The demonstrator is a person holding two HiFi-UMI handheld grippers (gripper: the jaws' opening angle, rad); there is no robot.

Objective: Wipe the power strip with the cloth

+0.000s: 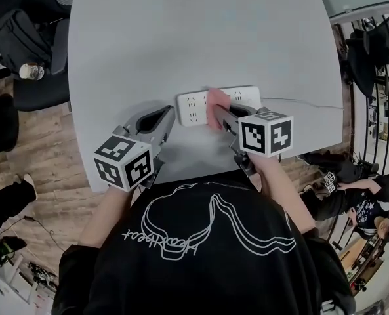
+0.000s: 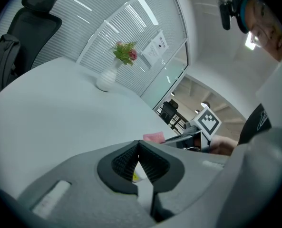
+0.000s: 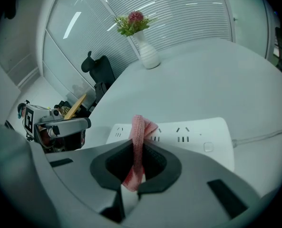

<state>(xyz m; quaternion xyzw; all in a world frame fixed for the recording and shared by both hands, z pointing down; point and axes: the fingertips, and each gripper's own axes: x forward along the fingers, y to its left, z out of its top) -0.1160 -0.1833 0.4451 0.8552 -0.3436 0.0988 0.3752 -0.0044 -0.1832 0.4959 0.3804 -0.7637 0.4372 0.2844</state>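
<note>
Inspection found a white power strip (image 1: pixel 193 105) lying flat on the pale grey worktop (image 1: pixel 181 44), near the edge closest to the person, its long side running left to right. A thin cable (image 1: pixel 302 103) left its right end and ran across the worktop towards the right edge. The right gripper (image 1: pixel 222 115) was closed on a pink cloth (image 1: pixel 216 102). In the right gripper view the jaws pinched the cloth (image 3: pixel 138 129) edge-on, with the folded free end draped forward onto the top face of the power strip (image 3: pixel 198 129), about midway along it. Socket holes showed on both sides of the cloth. The left gripper (image 1: pixel 168 117) sat low over the worktop with its tips just beside the left end of the power strip. Contact there could not be confirmed. In the left gripper view, the jaws of the left gripper (image 2: pixel 138 144) were closed tip to tip and held nothing. 1 white vase (image 3: pixel 148 56) with flowers stood at the far side of the worktop, well apart from the power strip. A dark chair (image 1: pixel 30 58) stood off the worktop's left side.
</note>
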